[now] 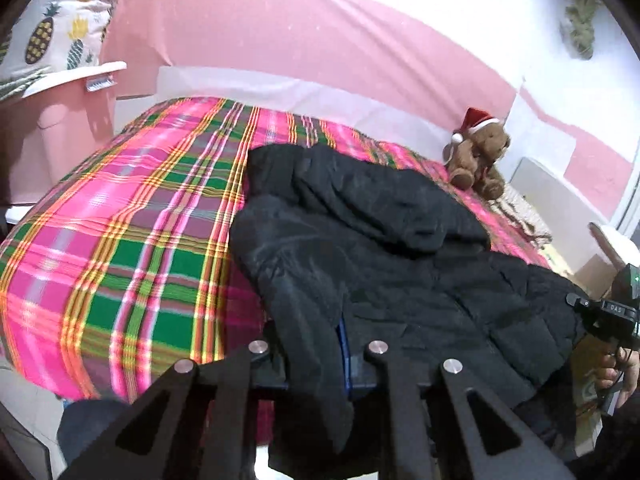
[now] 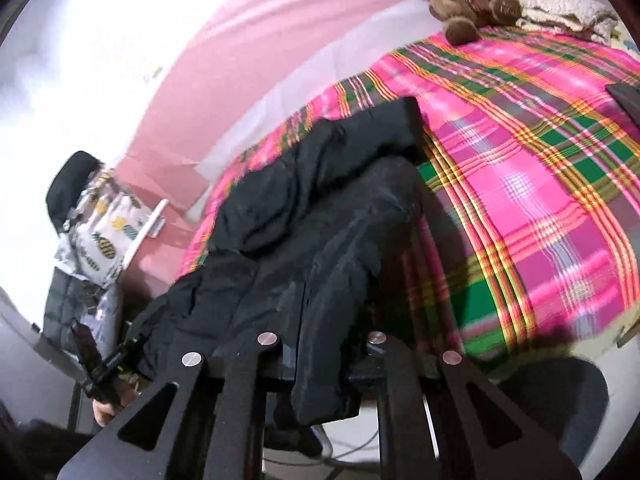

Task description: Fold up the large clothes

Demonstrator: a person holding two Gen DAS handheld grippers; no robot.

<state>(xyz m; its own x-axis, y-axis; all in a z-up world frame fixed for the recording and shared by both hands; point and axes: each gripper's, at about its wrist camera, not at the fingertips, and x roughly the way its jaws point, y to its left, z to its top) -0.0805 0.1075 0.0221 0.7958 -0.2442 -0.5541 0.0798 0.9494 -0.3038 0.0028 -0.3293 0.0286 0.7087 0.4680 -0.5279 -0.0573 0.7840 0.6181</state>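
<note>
Left wrist: one black jacket on the plaid bed, left gripper clamped on its hem at 6 o'clock; one teddy bear at 2 o'clock.
Right wrist: right gripper clamped on same jacket's hem at 6 o'clock; one bear at 1 o'clock.

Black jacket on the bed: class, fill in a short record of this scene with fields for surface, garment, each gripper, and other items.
surface: bed with pink and green plaid cover
garment: black jacket, lying crumpled on the cover, near edge lifted off the bed
left gripper: shut on the jacket's near edge
right gripper: shut on the jacket's near edge
other items: teddy bear in a red hat at the far side of the bed; pineapple-print pillow beside the bed
</note>
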